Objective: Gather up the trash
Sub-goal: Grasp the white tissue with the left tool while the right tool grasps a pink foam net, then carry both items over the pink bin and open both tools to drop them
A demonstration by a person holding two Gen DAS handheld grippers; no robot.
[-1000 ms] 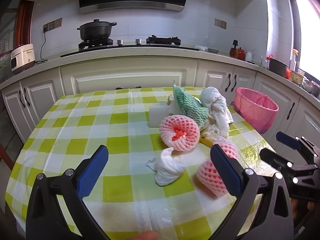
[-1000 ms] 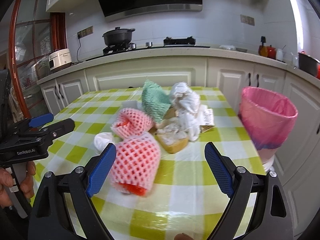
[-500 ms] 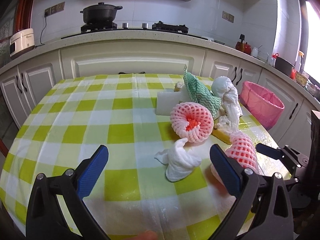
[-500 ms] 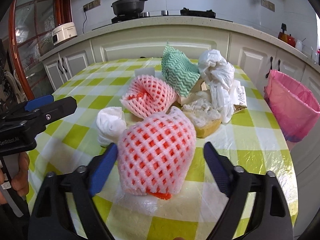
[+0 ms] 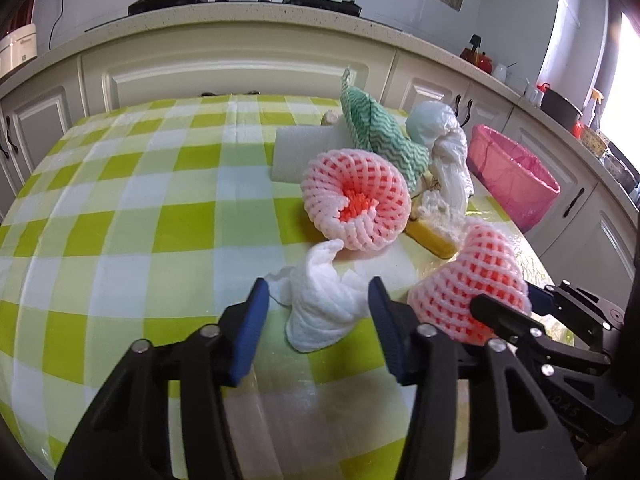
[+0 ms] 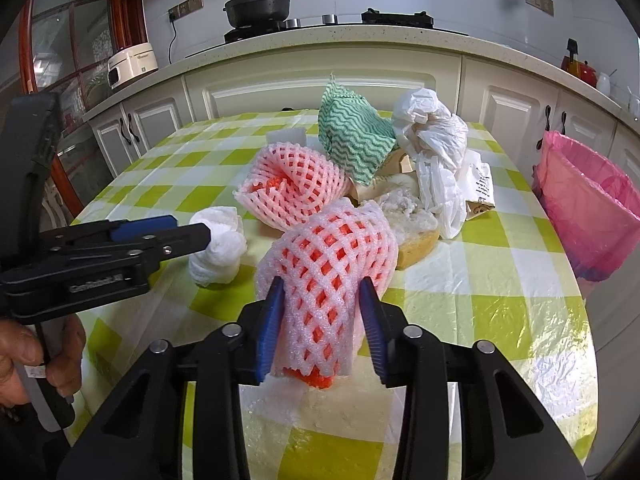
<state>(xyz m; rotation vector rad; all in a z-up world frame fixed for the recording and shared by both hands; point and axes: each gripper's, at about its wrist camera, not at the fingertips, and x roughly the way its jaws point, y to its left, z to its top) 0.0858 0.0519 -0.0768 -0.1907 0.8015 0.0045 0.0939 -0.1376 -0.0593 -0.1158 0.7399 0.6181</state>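
On the green-checked table lies a crumpled white tissue, between the jaws of my left gripper. Those jaws are closing, and the blue pads stand right at the tissue's sides without squeezing it. To its right a pink foam fruit net is pinched by my right gripper, whose jaws are still closing on it. A second pink foam net lies behind the tissue.
Farther back are a green wavy cloth, a white plastic bag, a white foam block and a yellow-crusted scrap. A pink-lined bin stands off the table's right edge. A hand holds the left gripper.
Both grippers came down and forward onto the table. The right jaws closed onto the near foam net. The left jaws narrowed around the white tissue.
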